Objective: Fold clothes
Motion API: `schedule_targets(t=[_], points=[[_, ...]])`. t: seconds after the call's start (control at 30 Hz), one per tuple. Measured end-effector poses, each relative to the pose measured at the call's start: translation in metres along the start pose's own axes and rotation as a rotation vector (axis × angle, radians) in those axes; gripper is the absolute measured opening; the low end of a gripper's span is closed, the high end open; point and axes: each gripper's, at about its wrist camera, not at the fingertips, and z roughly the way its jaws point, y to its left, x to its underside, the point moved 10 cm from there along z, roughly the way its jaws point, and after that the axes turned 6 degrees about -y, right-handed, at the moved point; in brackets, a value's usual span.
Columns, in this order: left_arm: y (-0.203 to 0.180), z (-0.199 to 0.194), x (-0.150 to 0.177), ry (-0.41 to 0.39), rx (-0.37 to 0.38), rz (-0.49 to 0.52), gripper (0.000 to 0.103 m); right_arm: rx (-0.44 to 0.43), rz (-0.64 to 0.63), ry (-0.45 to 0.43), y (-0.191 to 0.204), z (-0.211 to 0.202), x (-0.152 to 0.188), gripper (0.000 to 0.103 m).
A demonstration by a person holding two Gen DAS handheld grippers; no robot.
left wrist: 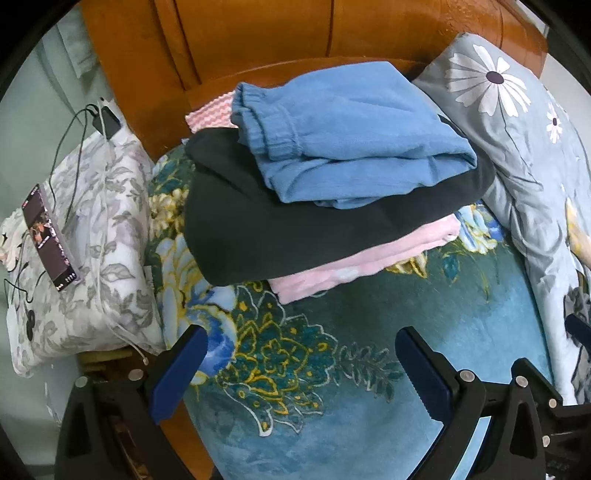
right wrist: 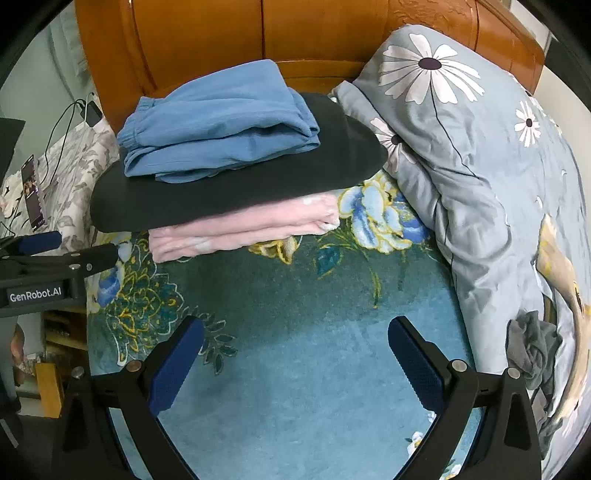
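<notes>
A stack of folded clothes sits on the bed near the headboard: blue trousers on top, a black garment under them, a pink garment at the bottom. A crumpled grey garment lies on the quilt at the right. My left gripper stands open over the blanket in front of the stack, nothing between its fingers. My right gripper is open too, holding nothing, and its view shows the left gripper at the left edge.
A teal floral blanket covers the bed. A grey daisy-print quilt is bunched along the right. A floral pillow at the left carries a phone and cables. The wooden headboard stands behind.
</notes>
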Motion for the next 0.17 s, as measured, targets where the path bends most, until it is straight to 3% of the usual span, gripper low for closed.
schedule_targets(t=[0.17], points=[[0.008,0.003,0.001,0.016,0.003,-0.032,0.103,-0.016,-0.03,0.011,0.012,0.002,0.001,0.1]])
